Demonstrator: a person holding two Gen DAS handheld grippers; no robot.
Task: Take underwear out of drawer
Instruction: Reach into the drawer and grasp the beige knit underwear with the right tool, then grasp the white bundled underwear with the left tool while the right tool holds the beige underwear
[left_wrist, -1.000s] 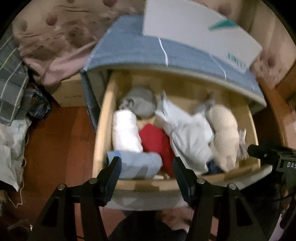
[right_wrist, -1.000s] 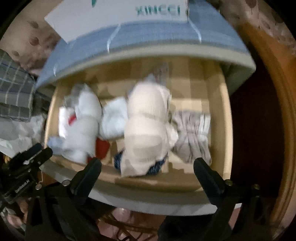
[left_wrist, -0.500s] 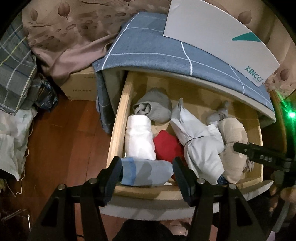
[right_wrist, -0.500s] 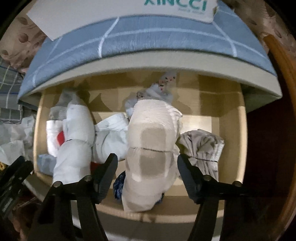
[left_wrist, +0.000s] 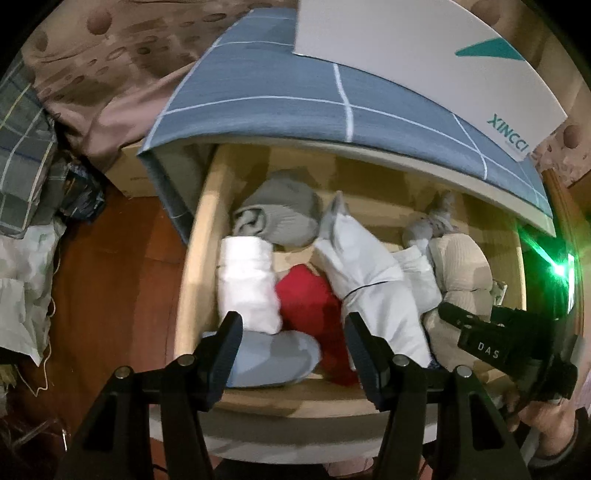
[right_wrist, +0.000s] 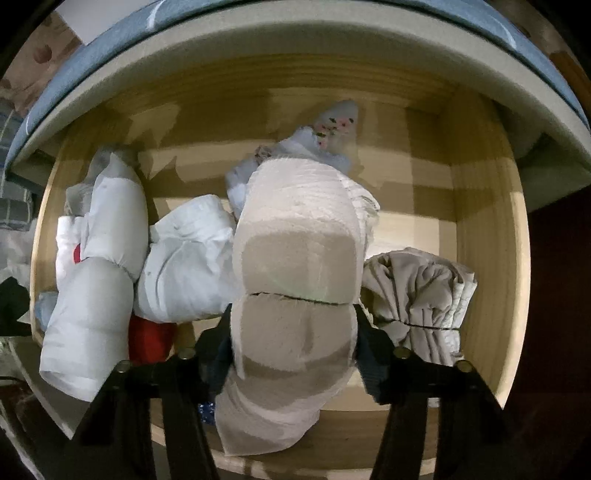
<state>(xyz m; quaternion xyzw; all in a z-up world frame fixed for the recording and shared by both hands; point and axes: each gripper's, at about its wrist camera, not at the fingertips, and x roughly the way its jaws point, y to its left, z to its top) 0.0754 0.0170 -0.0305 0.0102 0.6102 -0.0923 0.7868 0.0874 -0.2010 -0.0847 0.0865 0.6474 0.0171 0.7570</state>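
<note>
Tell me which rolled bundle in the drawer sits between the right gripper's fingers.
The big beige ribbed bundle, bound by a thin dark band. The right gripper is closing on its sides; the white bundles lie left of it, the grey one right.

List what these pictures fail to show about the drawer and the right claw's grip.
- Dark blue item: right wrist view, mostly buried under the beige roll; type unclear.
- Right claw: jaws closing around the beige roll; the roll bulges over the pads, so firm contact is unclear.
- Floral item: blurred, at the drawer back.
- Red item: left wrist view, partly covered by white rolls.
</note>
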